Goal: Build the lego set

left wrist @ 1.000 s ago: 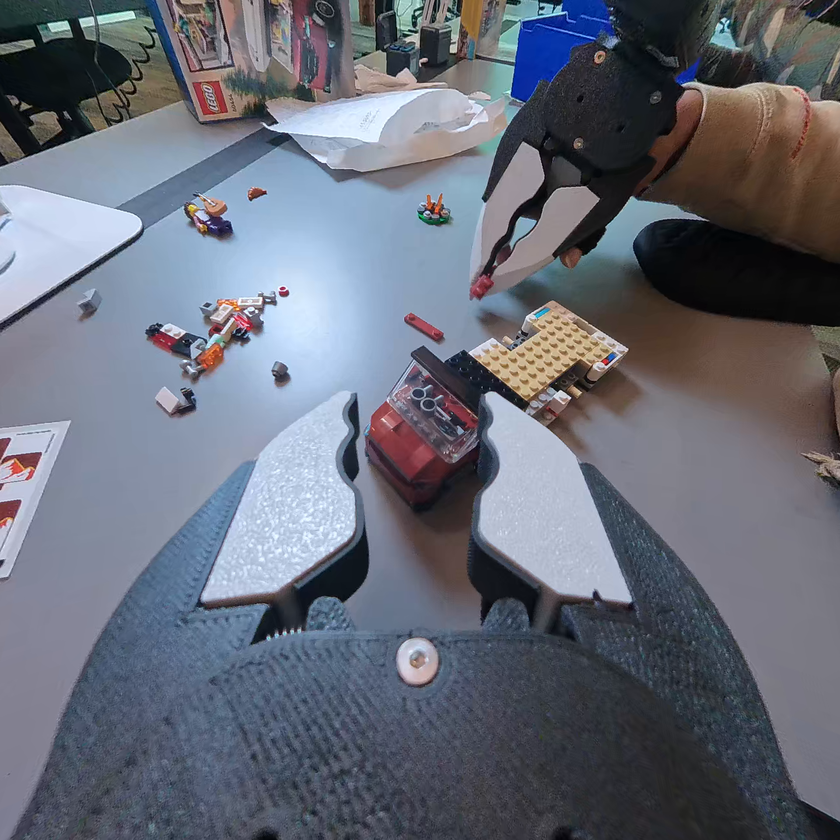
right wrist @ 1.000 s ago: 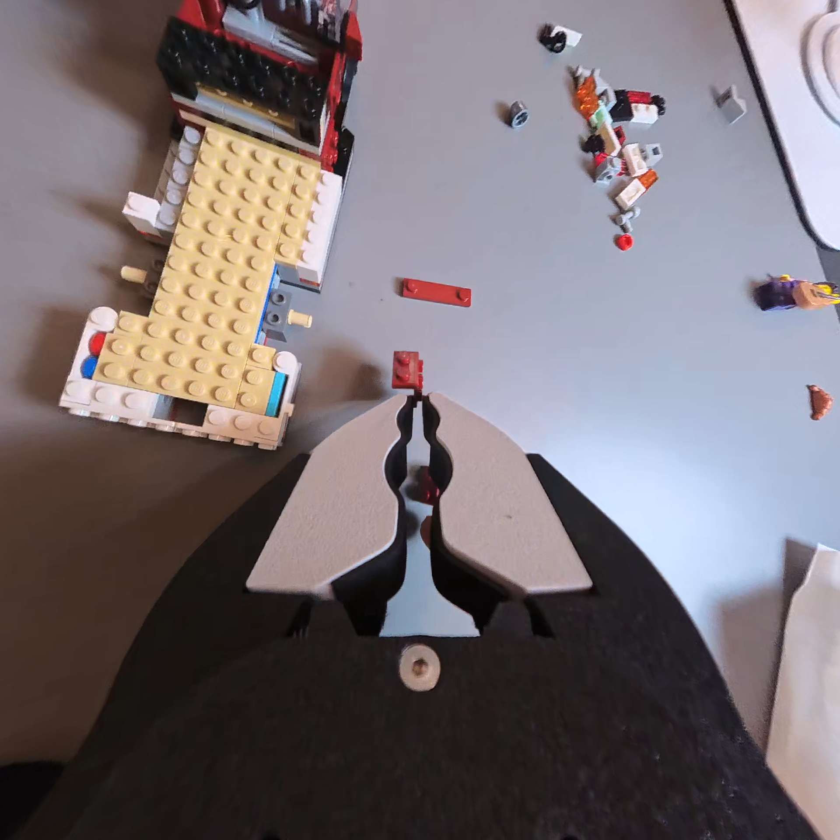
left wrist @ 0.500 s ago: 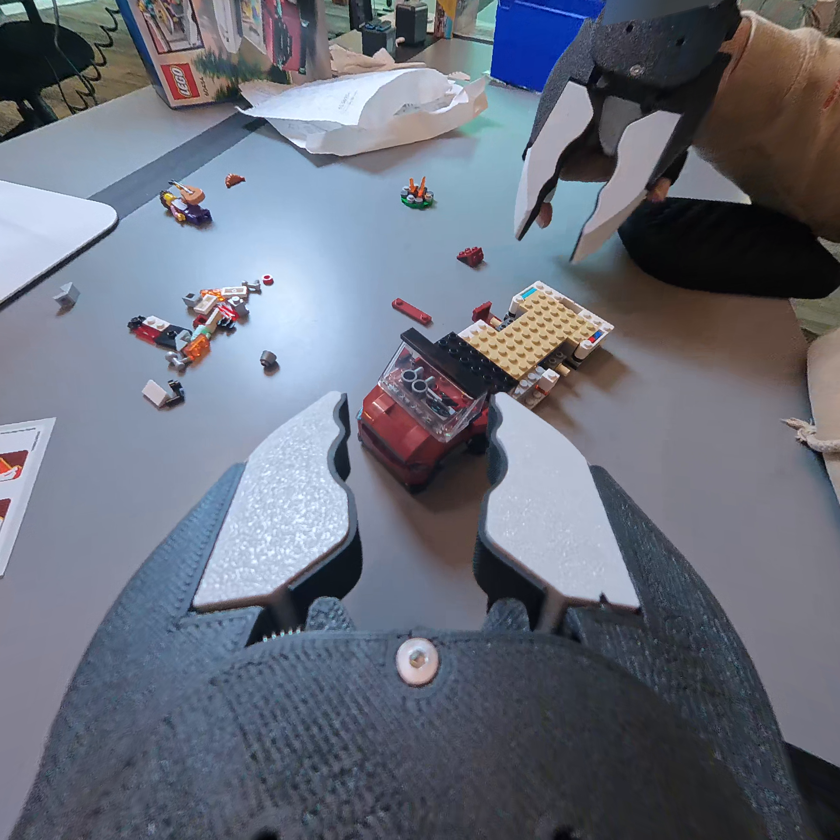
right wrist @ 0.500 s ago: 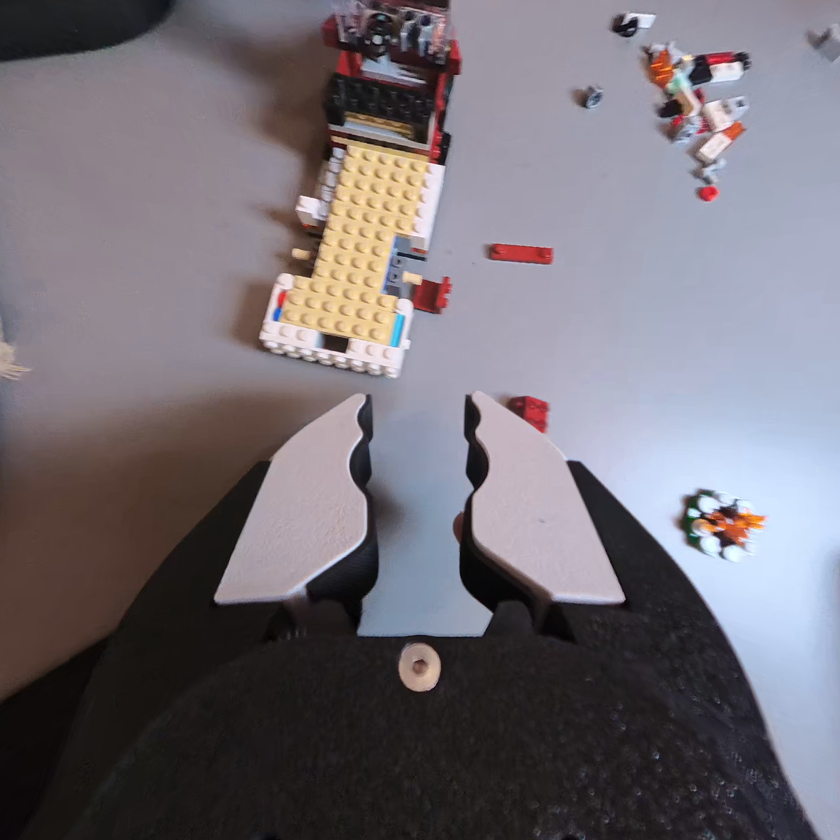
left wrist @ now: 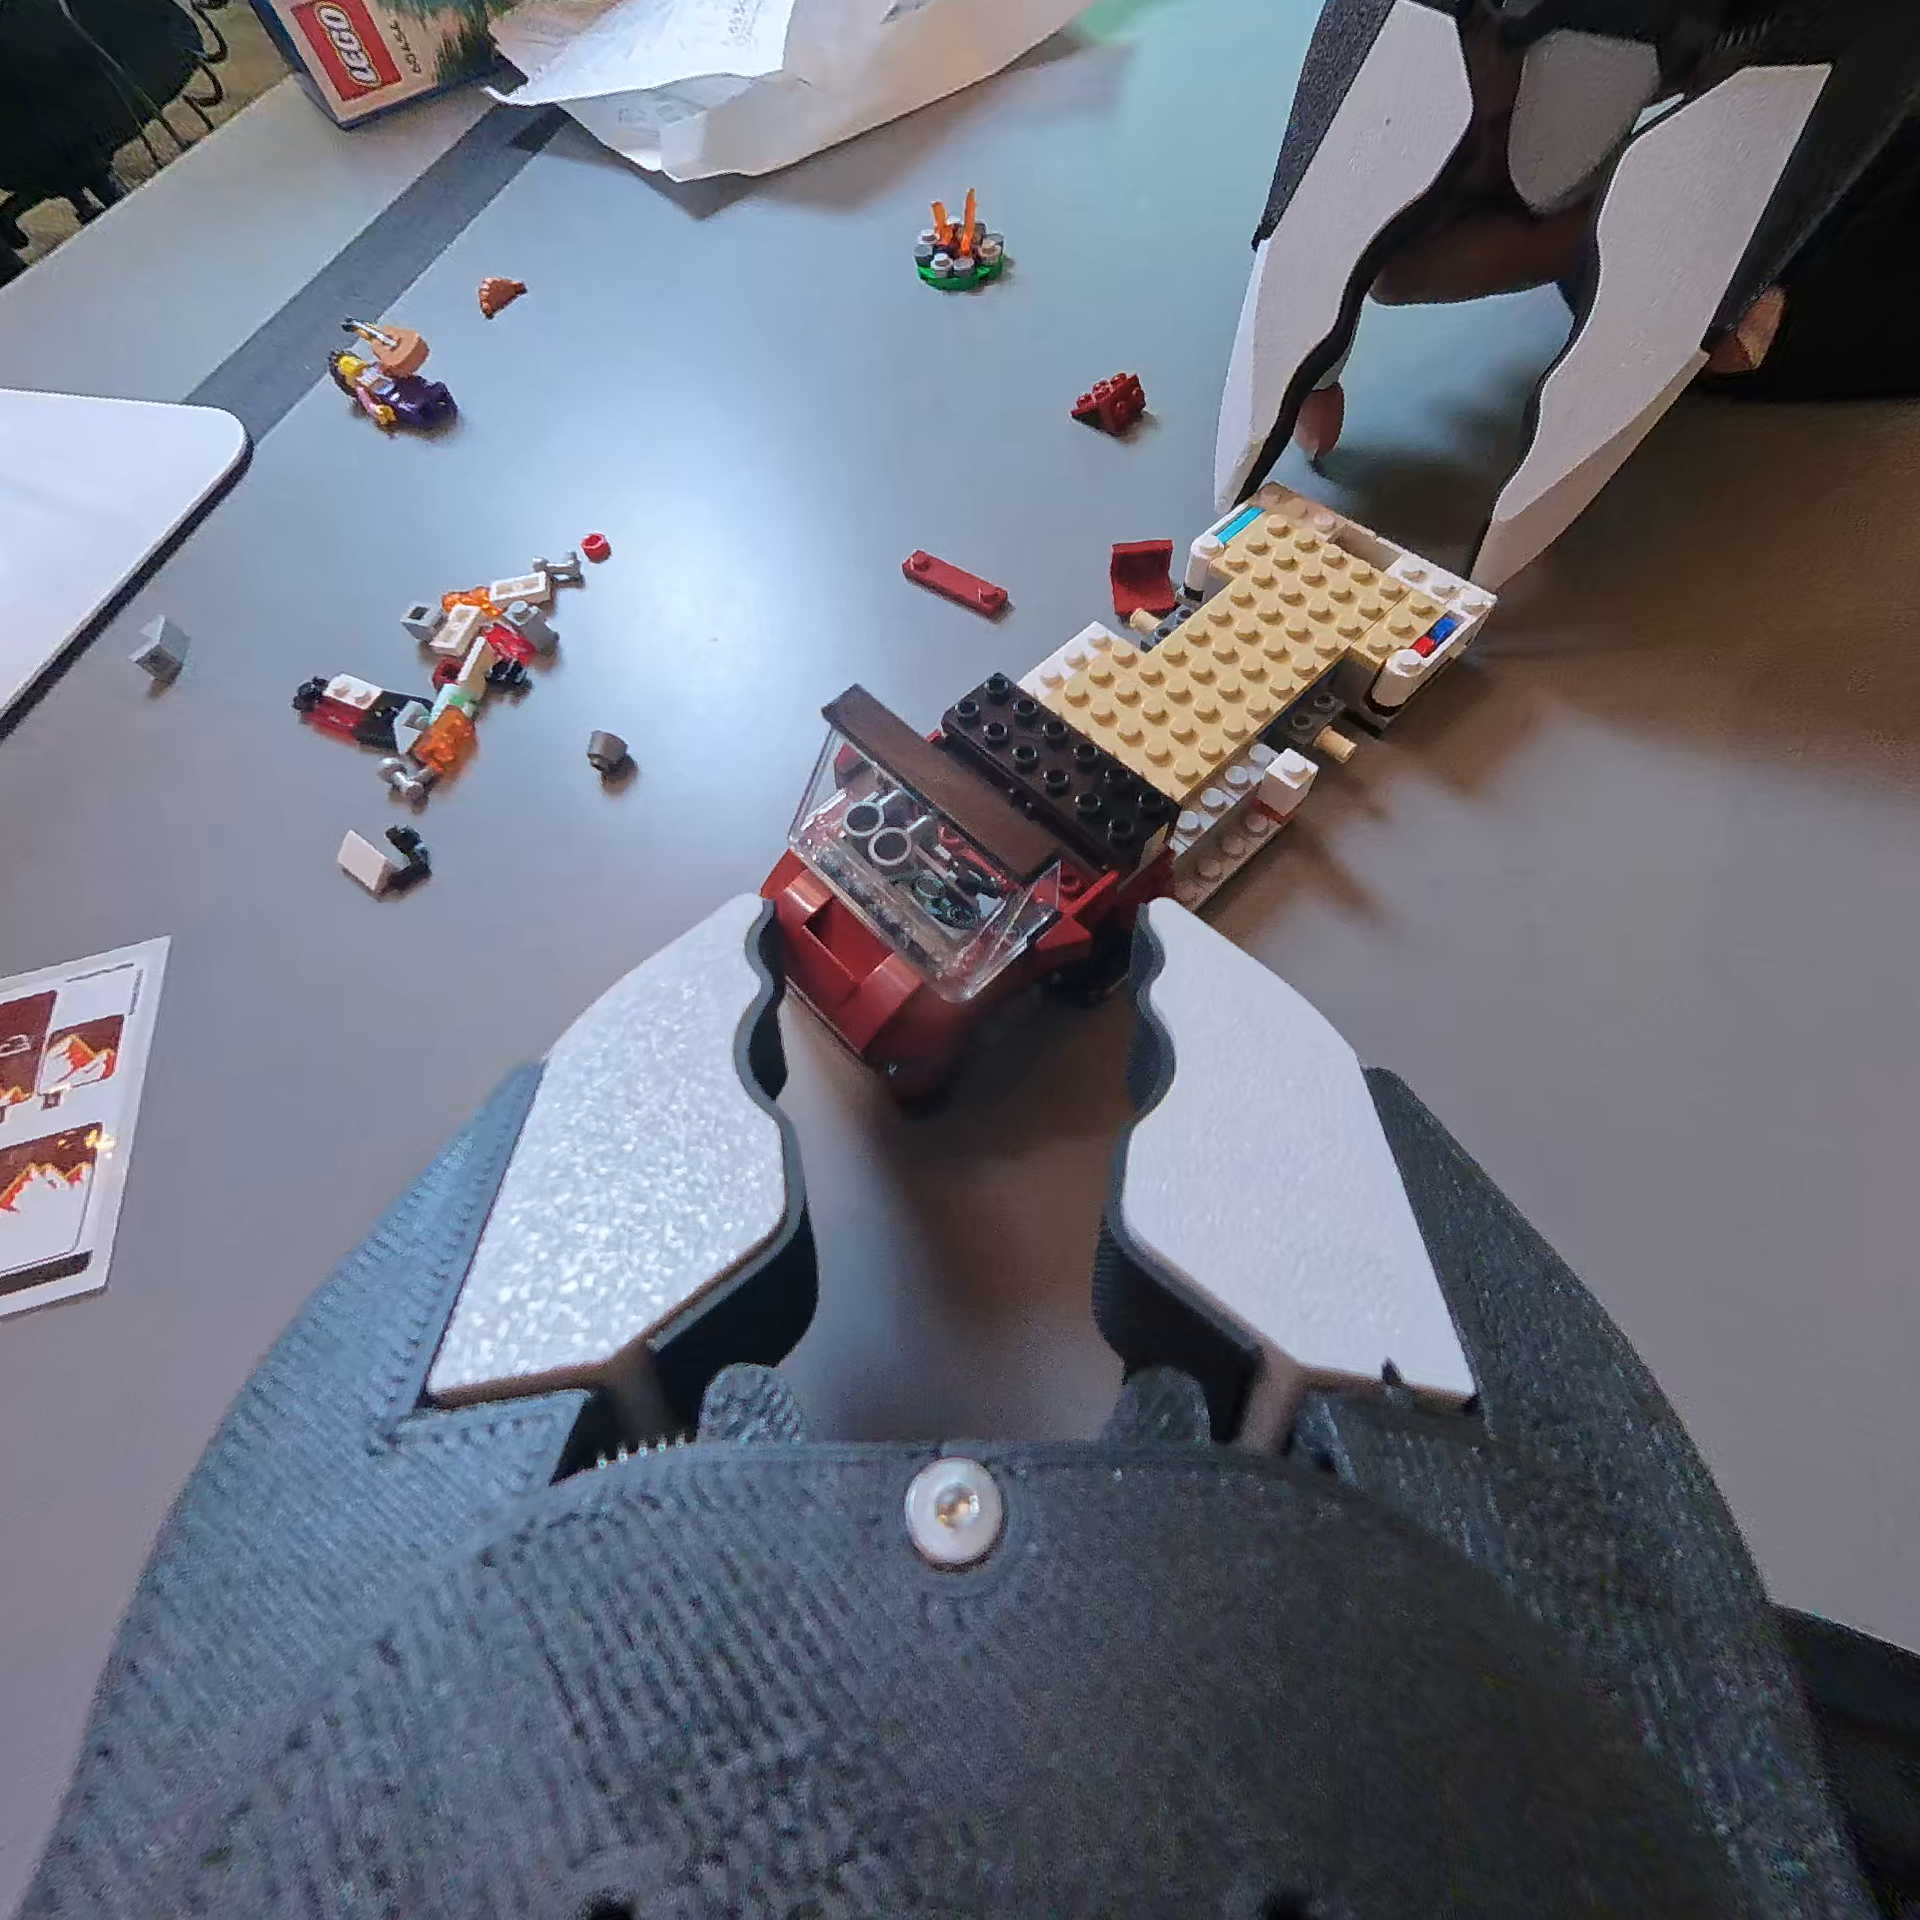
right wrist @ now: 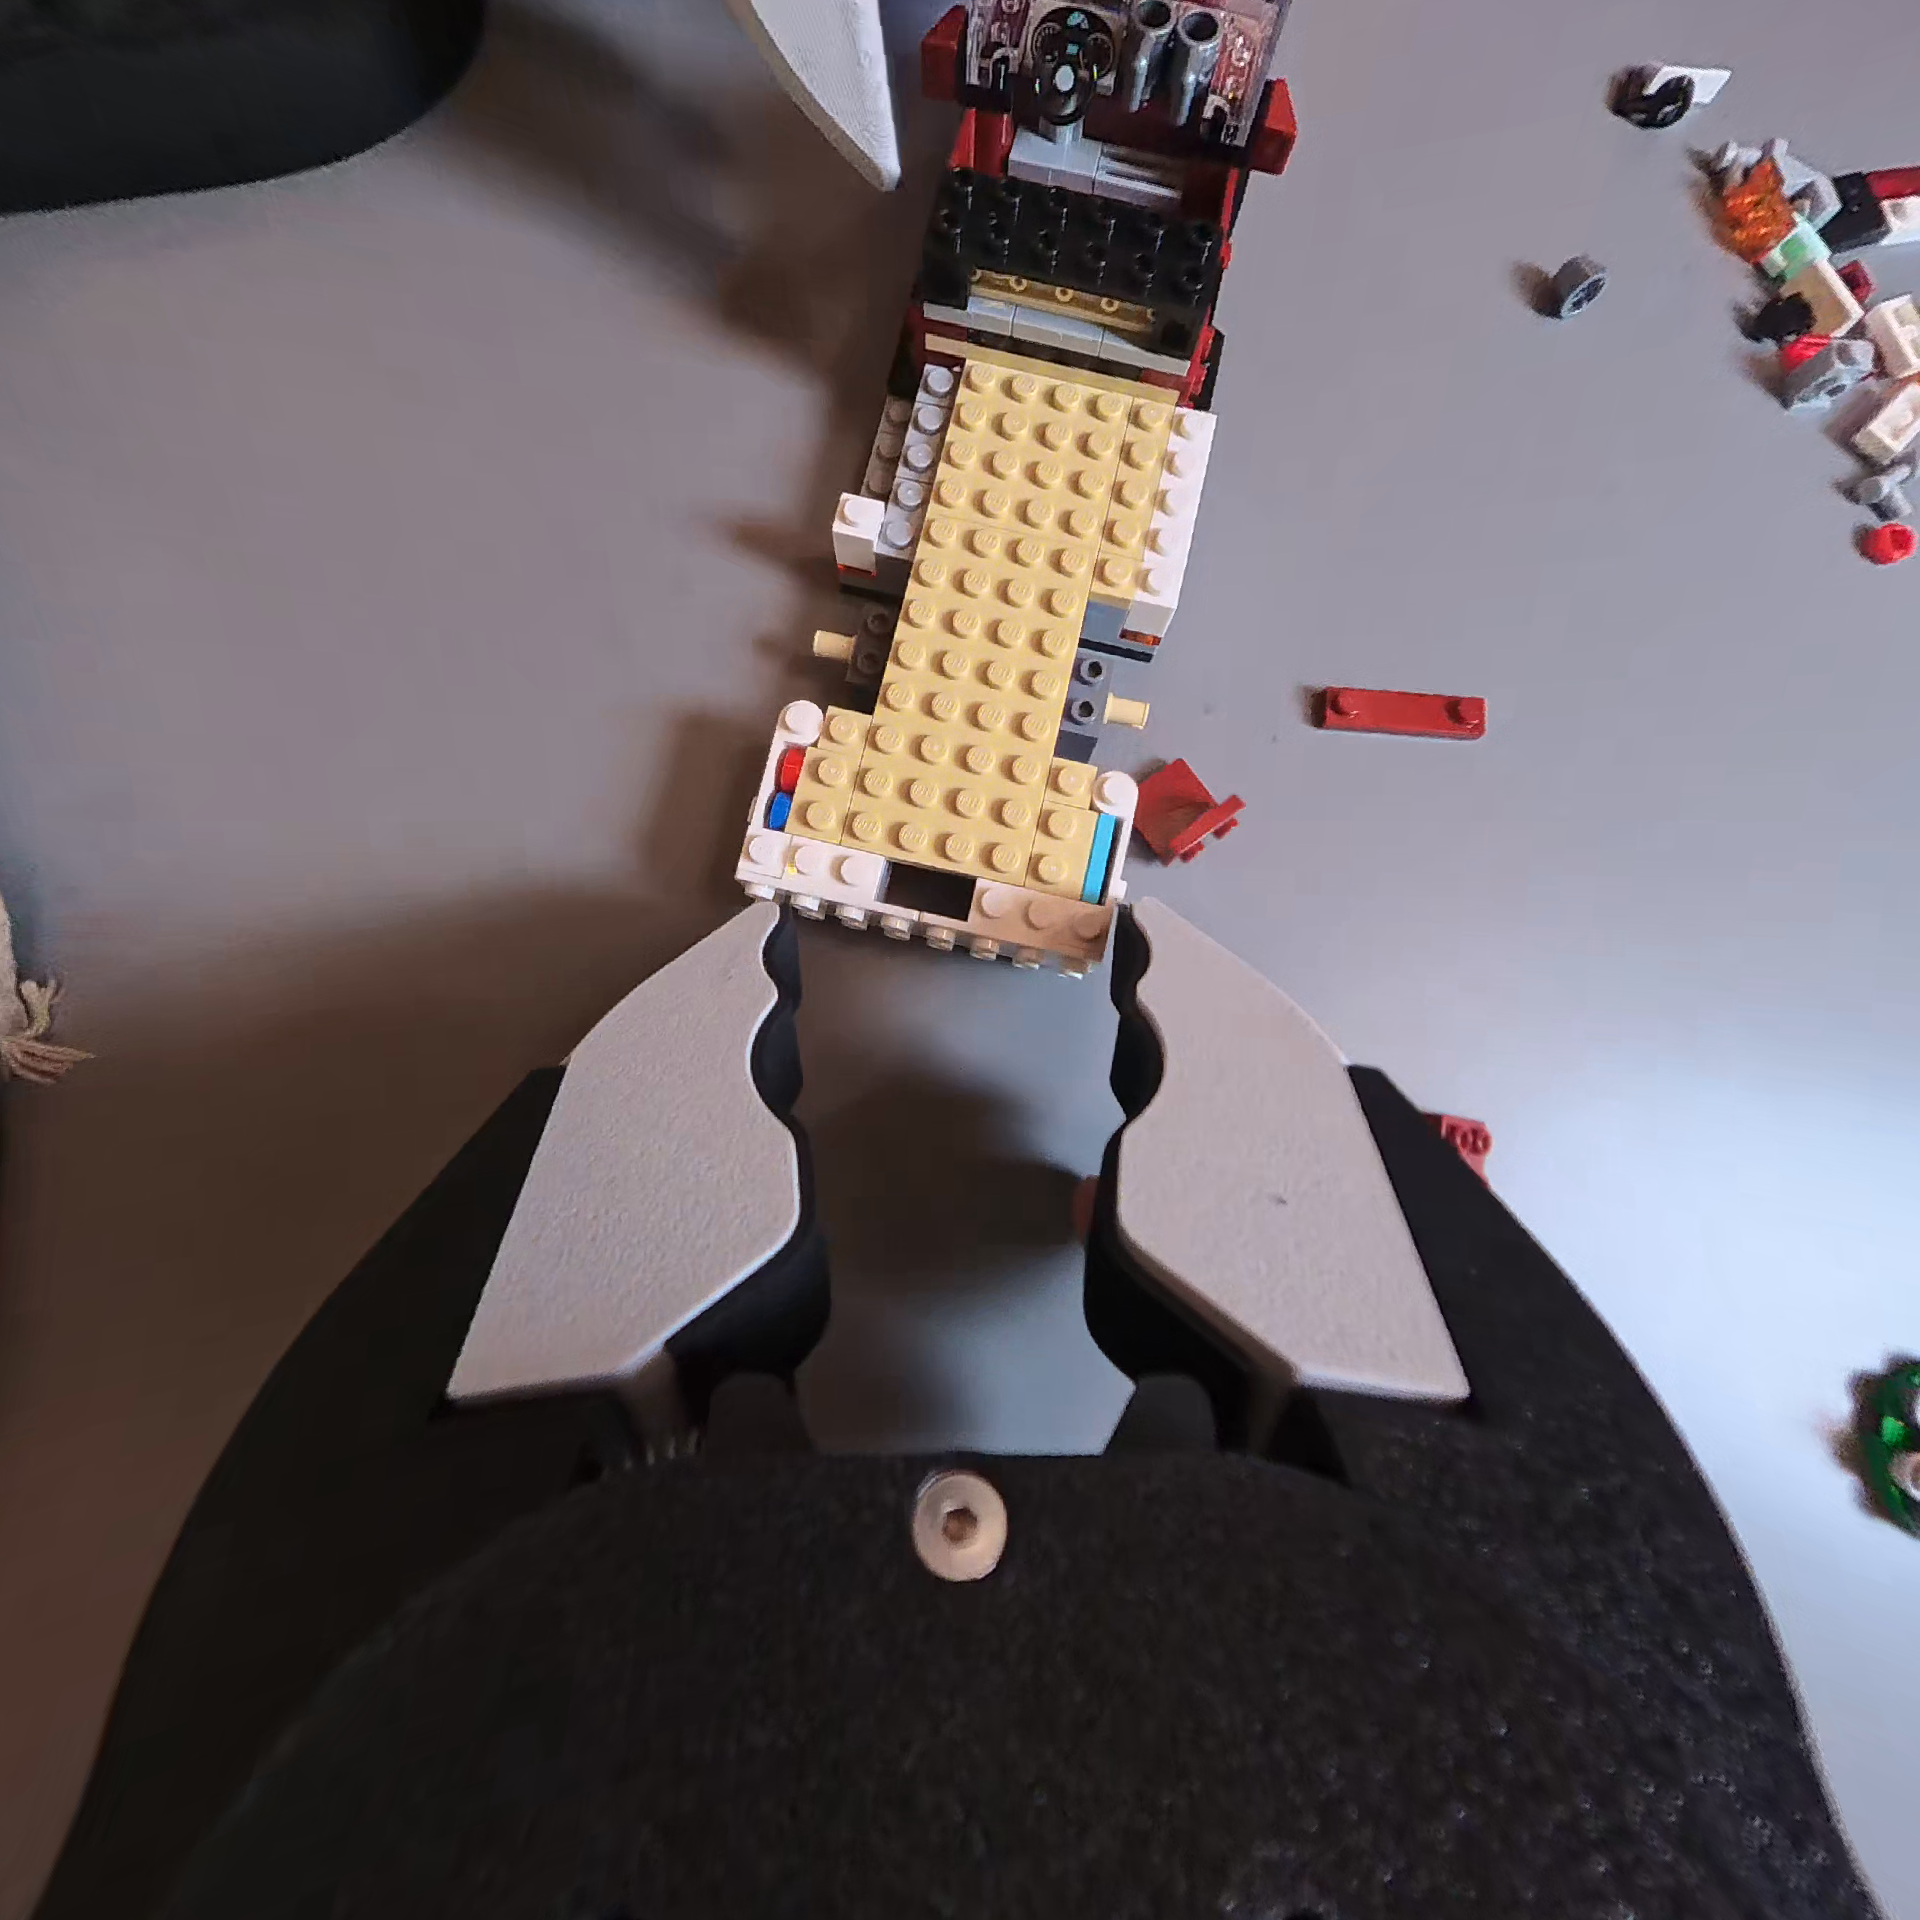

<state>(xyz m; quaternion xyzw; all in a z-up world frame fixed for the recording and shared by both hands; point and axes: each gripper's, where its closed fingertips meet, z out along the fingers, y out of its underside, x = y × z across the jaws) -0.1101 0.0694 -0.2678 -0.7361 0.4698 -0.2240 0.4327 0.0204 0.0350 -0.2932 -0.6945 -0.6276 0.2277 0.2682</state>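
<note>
Facing: we see a half-built brick truck (left wrist: 1122, 748) lying on the grey surface (left wrist: 727, 436), with one gripper at each end of it.
Left gripper: our left gripper (left wrist: 951, 940) is spread wide, its fingertips flanking the dark red cab (left wrist: 883, 966) with the clear windscreen – the cab's nose sits just between the tips, and we see no pad pressing on it.
Right gripper: our right gripper (right wrist: 945, 920) is also spread, its tips level with the white rear corners of the truck (right wrist: 935, 904); whether they touch the corners we cannot tell, and nothing is pinched.
Long axis: the truck runs straight from one gripper to the other – cab end toward the left, tan studded deck (right wrist: 997, 623) and white tail toward the right.
Nearer side: each gripper is nearest its own end of the truck; neither reaches the middle.
Loose parts: a dark red flat plate (right wrist: 1397, 715) and a dark red angled piece (right wrist: 1184, 810) lie just beside the tail; a scatter of small bricks (left wrist: 468, 665) lies well apart, off toward the cab's side.
Edges: a sticker sheet (left wrist: 62, 1122) and crumpled white paper (left wrist: 831, 73) lie farther out.
</note>
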